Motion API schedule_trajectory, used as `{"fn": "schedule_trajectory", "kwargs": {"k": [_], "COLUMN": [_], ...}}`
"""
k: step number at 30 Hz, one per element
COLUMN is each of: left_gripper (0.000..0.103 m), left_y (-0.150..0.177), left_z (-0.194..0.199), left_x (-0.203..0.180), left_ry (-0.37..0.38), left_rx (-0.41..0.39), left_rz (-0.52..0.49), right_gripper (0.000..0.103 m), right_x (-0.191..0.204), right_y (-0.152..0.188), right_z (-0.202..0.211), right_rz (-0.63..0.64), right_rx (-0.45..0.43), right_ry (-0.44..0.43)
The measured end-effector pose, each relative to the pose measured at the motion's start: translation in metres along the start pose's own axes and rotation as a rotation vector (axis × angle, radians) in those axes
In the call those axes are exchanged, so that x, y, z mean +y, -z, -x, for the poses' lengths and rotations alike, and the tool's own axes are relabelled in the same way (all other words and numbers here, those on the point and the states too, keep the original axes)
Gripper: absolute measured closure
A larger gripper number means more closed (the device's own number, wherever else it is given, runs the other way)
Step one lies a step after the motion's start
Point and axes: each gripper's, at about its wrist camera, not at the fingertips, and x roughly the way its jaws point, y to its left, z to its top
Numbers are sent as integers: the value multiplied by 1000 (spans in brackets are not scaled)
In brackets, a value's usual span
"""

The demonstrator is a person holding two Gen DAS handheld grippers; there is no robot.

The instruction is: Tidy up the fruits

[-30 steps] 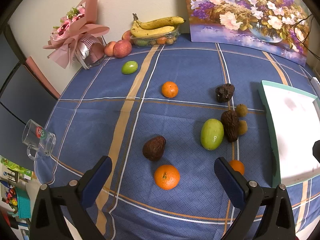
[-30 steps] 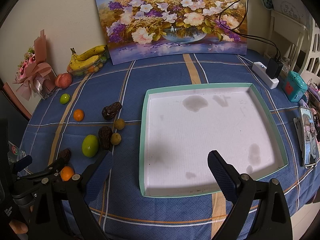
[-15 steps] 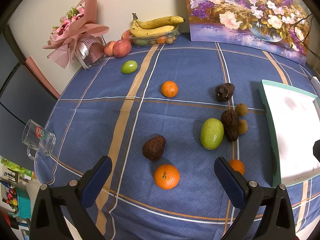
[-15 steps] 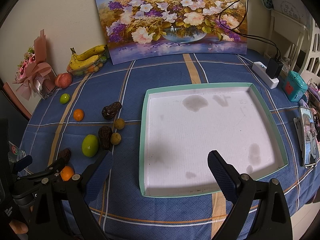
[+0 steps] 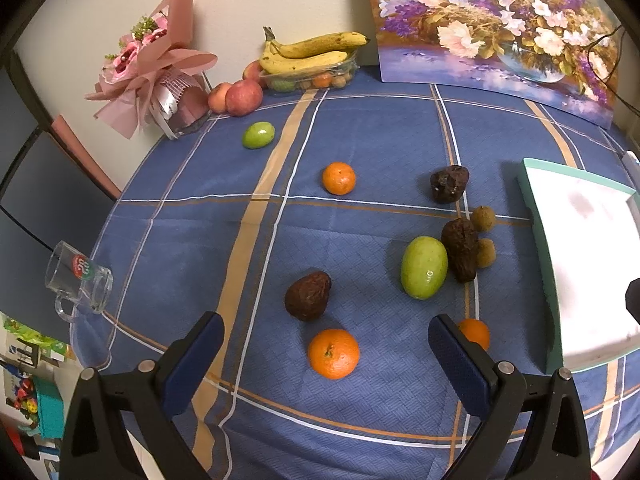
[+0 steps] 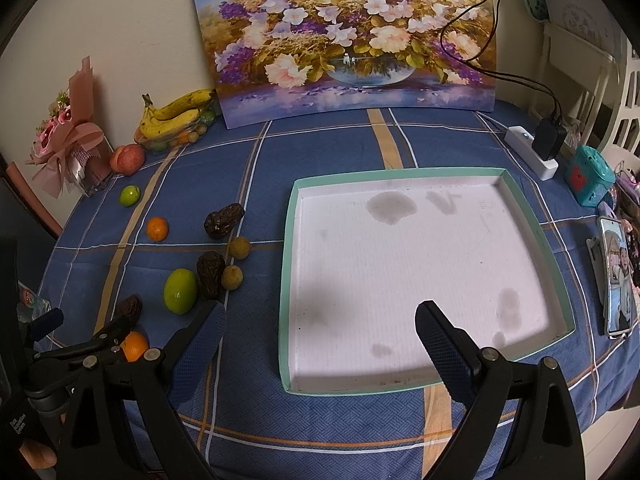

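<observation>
Loose fruit lies on the blue checked tablecloth. In the left wrist view an orange (image 5: pixel 333 353) lies between my open left gripper (image 5: pixel 326 348) fingers, with a dark avocado (image 5: pixel 307 296) just beyond. A large green fruit (image 5: pixel 424 267), another dark avocado (image 5: pixel 461 249), two small brown fruits (image 5: pixel 484 218), a third dark fruit (image 5: pixel 449 184), an orange (image 5: pixel 339 178), a small orange (image 5: pixel 475 333) and a small green fruit (image 5: pixel 258 135) lie around. The teal-rimmed white tray (image 6: pixel 288 256) is empty. My right gripper (image 6: pixel 320 328) is open above its near-left corner.
Bananas on a fruit punnet (image 5: pixel 310 58), two apples (image 5: pixel 243 97) and a pink bouquet (image 5: pixel 158 68) stand at the back left. A glass mug (image 5: pixel 78 280) sits at the left table edge. A flower painting (image 6: pixel 344 40) leans on the wall. A power strip (image 6: pixel 530 152), teal clock (image 6: pixel 588 176) and phone (image 6: pixel 618 276) lie right.
</observation>
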Motion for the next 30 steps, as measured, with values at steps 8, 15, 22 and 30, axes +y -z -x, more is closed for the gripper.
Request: {"fn": "schedule_trajectory", "kwargs": {"k": [8, 15, 22, 30], "left_gripper": [0, 0, 0, 0], "left_y": [-5, -18, -21, -20], "left_z": [2, 11, 8, -12], "left_x": [9, 46, 77, 87], "left_ry": [91, 88, 106, 104], "left_rx": [-16, -124, -181, -71], "left_rz": [47, 231, 304, 289], "right_gripper": [7, 7, 7, 7], "right_x": [5, 11, 32, 61], "right_y": [-1, -11, -25, -26], "right_z": [-1, -4, -8, -15], "right_rz": [21, 32, 52, 95], "right_rx": [6, -3, -55, -38], "right_ry": [10, -9, -75, -148]}}
